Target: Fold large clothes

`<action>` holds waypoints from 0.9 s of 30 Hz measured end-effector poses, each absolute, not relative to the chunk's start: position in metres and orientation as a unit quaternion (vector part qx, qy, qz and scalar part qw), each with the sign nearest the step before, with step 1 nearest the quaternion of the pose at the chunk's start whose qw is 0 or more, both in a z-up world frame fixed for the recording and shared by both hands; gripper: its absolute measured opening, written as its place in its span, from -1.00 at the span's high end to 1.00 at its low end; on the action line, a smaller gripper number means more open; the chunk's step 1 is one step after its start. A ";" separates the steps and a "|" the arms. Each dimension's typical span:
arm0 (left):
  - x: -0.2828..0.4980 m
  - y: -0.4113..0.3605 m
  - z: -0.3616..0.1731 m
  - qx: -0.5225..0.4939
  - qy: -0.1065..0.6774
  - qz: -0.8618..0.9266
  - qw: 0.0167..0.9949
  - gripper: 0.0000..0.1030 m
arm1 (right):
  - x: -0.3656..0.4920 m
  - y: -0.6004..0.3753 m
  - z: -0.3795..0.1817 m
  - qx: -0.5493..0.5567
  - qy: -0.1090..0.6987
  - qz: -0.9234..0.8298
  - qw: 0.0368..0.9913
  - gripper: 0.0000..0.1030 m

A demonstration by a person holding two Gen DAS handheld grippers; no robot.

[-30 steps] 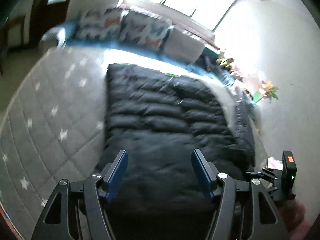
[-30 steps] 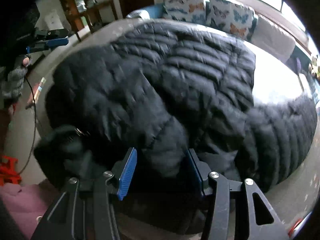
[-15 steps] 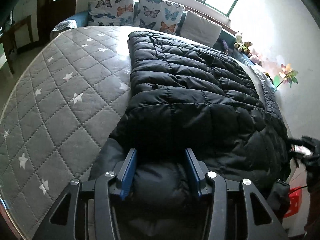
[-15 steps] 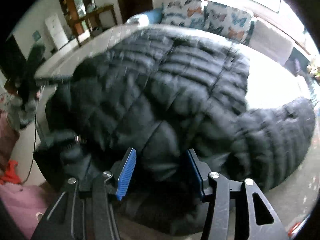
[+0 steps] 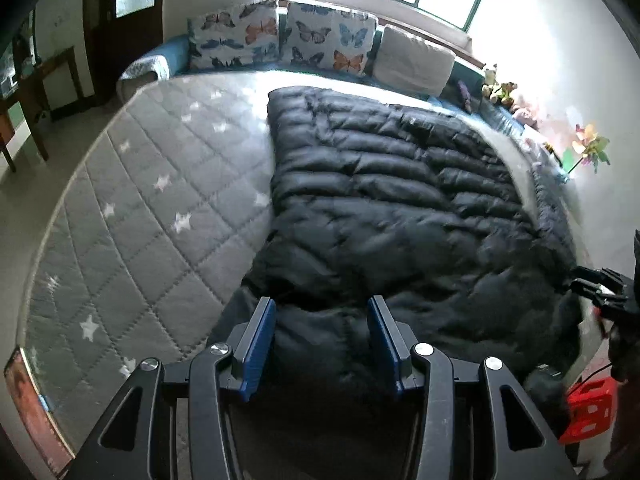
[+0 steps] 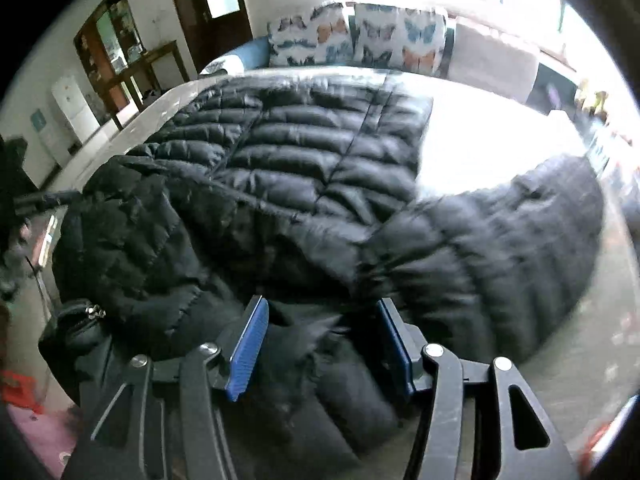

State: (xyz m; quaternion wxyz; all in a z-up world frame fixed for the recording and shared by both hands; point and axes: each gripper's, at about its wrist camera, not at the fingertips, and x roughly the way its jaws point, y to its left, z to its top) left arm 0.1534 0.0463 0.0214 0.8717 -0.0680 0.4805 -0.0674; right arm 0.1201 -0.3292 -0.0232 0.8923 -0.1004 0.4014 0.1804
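Note:
A large black quilted down jacket [image 5: 392, 200] lies spread on a grey star-patterned mattress [image 5: 152, 208]. My left gripper [image 5: 322, 340] has its blue-padded jaws apart around a puffy fold at the jacket's near edge. In the right wrist view the same jacket [image 6: 320, 152] lies with one sleeve [image 6: 500, 240] stretched out to the right. My right gripper [image 6: 322, 344] also has its jaws apart, straddling bunched dark fabric, with a furry trim, at the jacket's near end. Whether either pair of pads presses the cloth is unclear.
Butterfly-print cushions [image 5: 280, 36] and a plain cushion [image 5: 412, 60] line the sofa behind the mattress. Toys and a paper flower [image 5: 588, 148] sit along the right wall. A red stool [image 5: 588, 408] stands on the floor at right. A wooden table [image 5: 36, 92] stands at left.
The left view has pulled back and up from the jacket, and its jaws stand slightly wider. The right jaws have widened too, and the jacket looks flatter and more spread.

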 end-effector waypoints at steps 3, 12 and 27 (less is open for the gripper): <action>0.147 0.028 0.049 -0.064 0.456 -0.083 0.884 0.00 | 0.113 -0.323 -0.006 -0.111 0.379 0.191 0.899 -0.16; 0.168 -0.064 0.044 -0.035 0.475 -0.174 0.862 0.00 | 0.146 -0.269 -0.044 -0.136 0.411 0.251 0.866 -0.16; 0.181 -0.146 0.014 -0.006 0.524 -0.245 0.815 0.00 | 0.179 -0.469 0.000 0.063 0.373 0.108 0.919 -0.17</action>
